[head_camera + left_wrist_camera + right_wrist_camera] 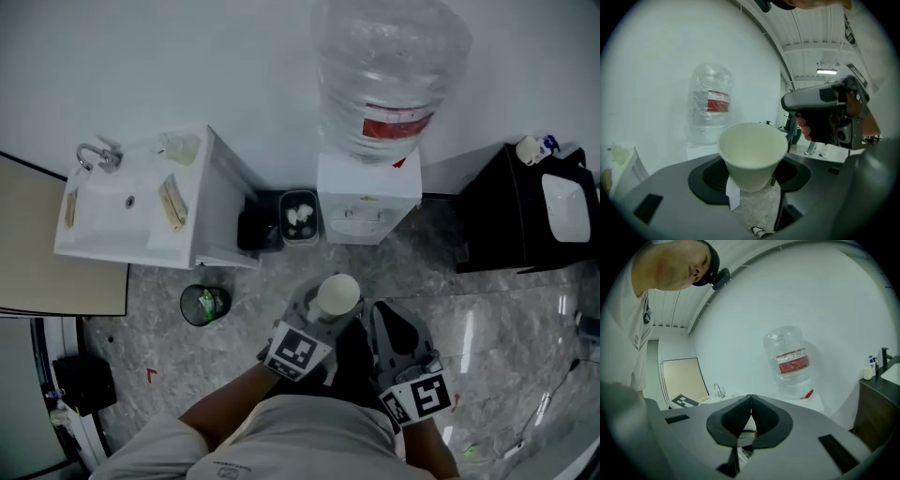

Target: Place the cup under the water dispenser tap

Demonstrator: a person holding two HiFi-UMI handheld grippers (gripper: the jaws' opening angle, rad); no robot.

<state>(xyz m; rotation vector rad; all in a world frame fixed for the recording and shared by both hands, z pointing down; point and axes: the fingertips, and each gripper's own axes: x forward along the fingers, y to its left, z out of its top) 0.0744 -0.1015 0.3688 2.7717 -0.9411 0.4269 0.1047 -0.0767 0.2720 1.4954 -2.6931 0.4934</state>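
My left gripper (pixel 751 180) pinches the cup (pixel 752 145); right gripper (pixel 750 420) clamped empty. Both near the water dispenser (pixel 367 202), not touching.

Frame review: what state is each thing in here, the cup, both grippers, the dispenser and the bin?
cup: upright, empty, clamped between the left gripper's jaws.
left gripper: shut on the cup.
right gripper: jaws together, nothing held.
water bottle: seated on top of the dispenser.
round bin: open, something green inside.
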